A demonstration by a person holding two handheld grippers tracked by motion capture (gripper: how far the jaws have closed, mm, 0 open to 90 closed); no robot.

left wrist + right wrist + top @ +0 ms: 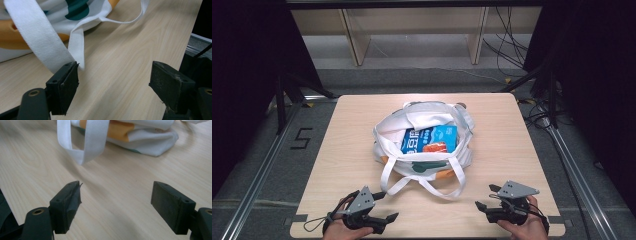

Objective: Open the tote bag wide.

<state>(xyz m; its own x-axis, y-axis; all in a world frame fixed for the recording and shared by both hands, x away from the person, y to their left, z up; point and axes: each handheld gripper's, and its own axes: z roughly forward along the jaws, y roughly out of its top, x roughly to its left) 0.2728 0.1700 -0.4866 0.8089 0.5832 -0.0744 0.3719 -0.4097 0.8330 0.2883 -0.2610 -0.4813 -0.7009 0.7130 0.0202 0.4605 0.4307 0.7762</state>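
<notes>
From the high view, a white tote bag [424, 142] is seen lying open at the middle of the wooden table [352, 150], ahead of both grippers, with a blue packet [430, 140] inside it. The left gripper [382, 207] and the right gripper [484, 197] are held at the near edge, each with its jaws spread and nothing between them.

In the left gripper view, the jaws are parted wide; a white handle strap [42, 41] is seen just beyond the left jaw, seemingly touching its tip.

In the right gripper view, the jaws are likewise spread over bare wood, and a strap loop [83, 147] lies ahead of the left jaw, apart from it.
</notes>
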